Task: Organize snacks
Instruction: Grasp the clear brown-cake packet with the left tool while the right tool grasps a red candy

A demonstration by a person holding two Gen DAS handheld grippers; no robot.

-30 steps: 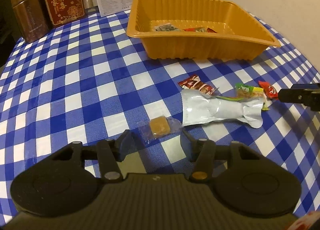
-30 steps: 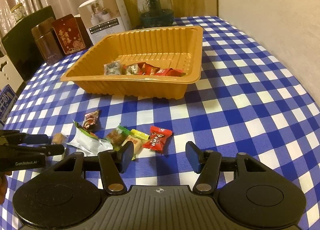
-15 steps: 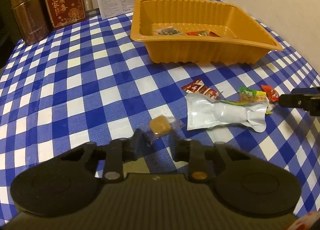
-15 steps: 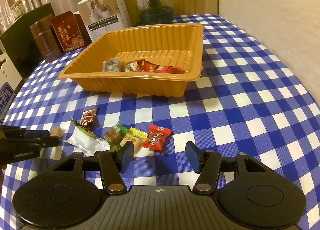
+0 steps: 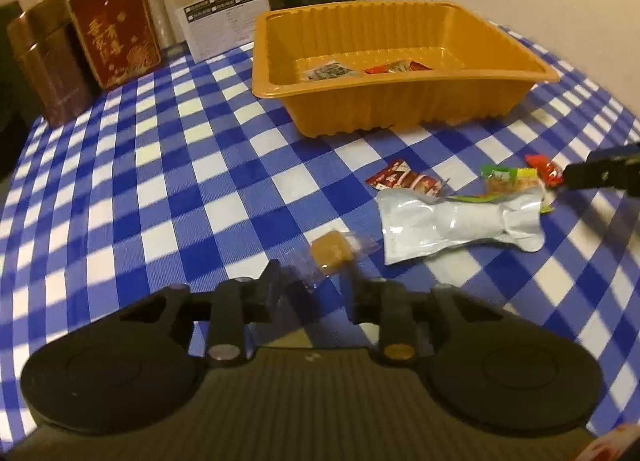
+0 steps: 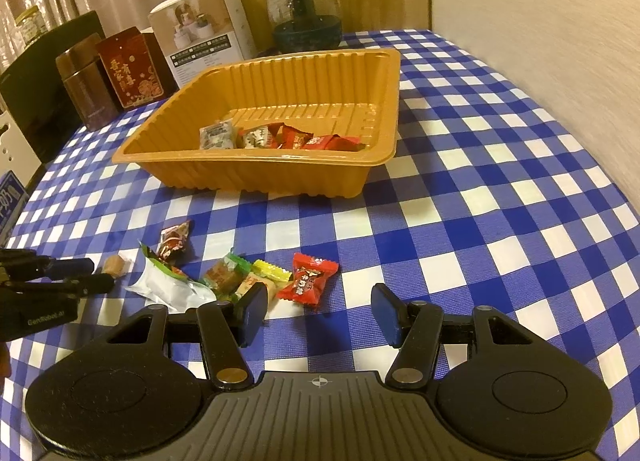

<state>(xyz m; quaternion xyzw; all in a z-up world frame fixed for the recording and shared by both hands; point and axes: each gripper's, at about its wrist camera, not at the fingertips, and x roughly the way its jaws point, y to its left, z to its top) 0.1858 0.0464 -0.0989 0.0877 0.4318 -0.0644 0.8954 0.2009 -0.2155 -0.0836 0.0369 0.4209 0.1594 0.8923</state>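
A caramel candy (image 5: pixel 330 257) in clear wrap lies on the checked cloth just ahead of my left gripper (image 5: pixel 312 285). Its jaws are opening a little, with only the wrapper's loose tail between them and the pads off the sweet. In the right wrist view this candy (image 6: pixel 116 265) sits just beyond the left gripper (image 6: pixel 94 273). My right gripper (image 6: pixel 320 313) stands open above the cloth, a red candy (image 6: pixel 308 279) lying ahead of it. The orange tray (image 6: pixel 256 159) holds several wrapped sweets (image 6: pixel 280 139). A silver pouch (image 5: pixel 452 225) lies between the two grippers.
A dark red candy (image 5: pixel 404 179) and green and yellow sweets (image 5: pixel 508 177) lie beside the pouch. Tins (image 5: pixel 112 45), a white box (image 6: pixel 200 37) and a glass jar (image 6: pixel 304 5) line the table's back edge. A wall (image 6: pixel 540 21) runs along the right.
The left jaws drew in from wide to narrow around the caramel candy's wrapper, then parted slightly. The candy stays on the cloth. The right gripper has kept still.
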